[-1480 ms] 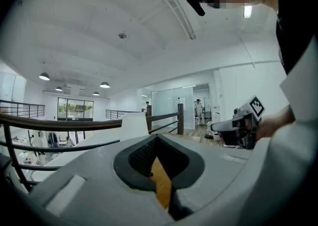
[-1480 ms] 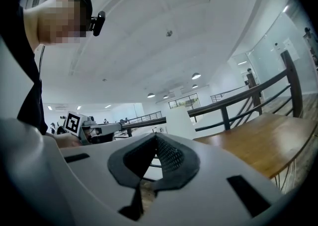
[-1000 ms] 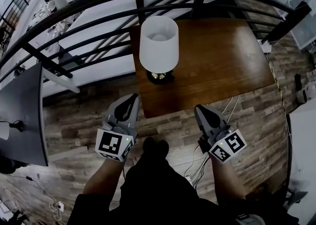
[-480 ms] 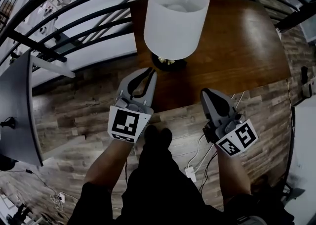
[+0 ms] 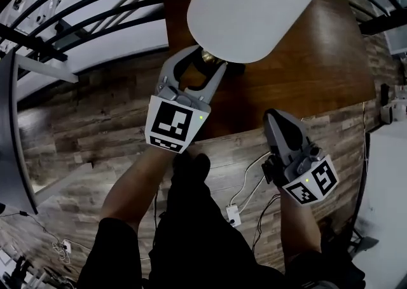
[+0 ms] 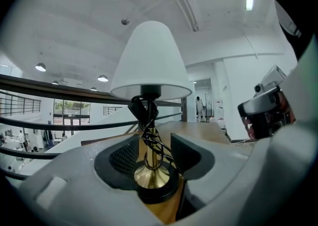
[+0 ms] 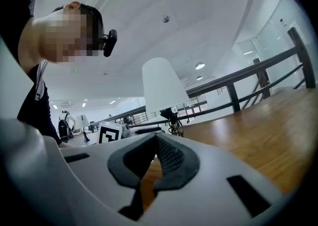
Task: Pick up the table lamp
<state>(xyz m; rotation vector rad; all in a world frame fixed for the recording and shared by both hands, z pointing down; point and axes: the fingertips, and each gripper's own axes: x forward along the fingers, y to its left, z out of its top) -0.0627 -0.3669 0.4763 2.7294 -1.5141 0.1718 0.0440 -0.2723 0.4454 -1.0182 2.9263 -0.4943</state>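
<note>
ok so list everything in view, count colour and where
table lamp: one, white shade, brass stem, black base, on the wooden table's left side
cord: one, black, wound round the lamp's stem
wooden table: one, brown, ahead of the person
railing: one, black, beyond the table
floor: brown planks, under the table
cables: several, white and black, on the floor
person: one, dark clothes, below the grippers
left gripper: one, grey, jaws opening, lamp stem between them, pads not pressing it
right gripper: one, grey, shut and empty, at the table's near edge

Table lamp (image 5: 254, 2) on the table (image 5: 318, 59); its stem (image 6: 145, 148) between the left gripper's (image 5: 207, 57) opening jaws — railing (image 6: 49, 89) behind
</note>
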